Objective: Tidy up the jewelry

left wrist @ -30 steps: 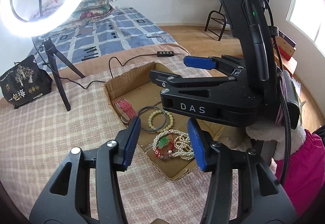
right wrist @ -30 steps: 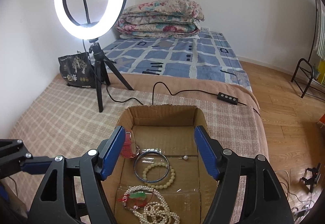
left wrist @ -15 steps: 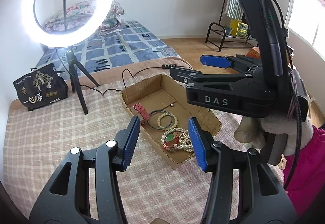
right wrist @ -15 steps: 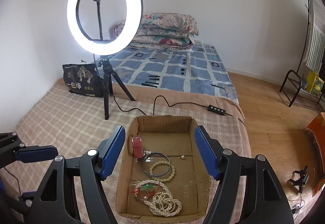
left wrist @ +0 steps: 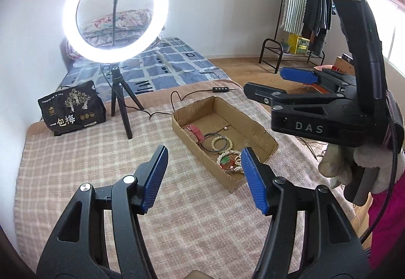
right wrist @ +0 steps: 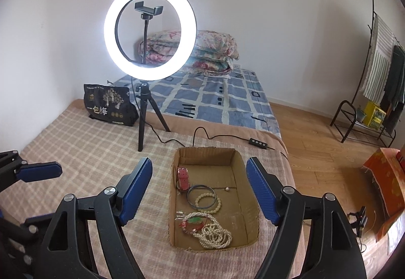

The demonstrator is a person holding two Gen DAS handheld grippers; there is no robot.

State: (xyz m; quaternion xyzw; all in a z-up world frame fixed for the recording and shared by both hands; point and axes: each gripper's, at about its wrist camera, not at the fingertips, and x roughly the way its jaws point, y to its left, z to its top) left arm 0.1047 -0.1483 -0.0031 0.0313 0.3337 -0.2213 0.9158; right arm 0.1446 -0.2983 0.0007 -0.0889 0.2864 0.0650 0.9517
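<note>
Right wrist view: right gripper (right wrist: 198, 193) jaws apart, empty, above the bed. Left gripper (left wrist: 203, 177) likewise apart, empty. Jewelry all lies in the cardboard box (right wrist: 253, 205) near the bed's right edge: pearl strands (right wrist: 215, 234), bead bracelet (right wrist: 208, 201), pink watch (right wrist: 182, 177). Judged finished or nearly so.

left claw (left wrist: 203, 177) agape, empty | cardboard box (left wrist: 260, 138) holds pearl necklace (left wrist: 234, 161)
</note>
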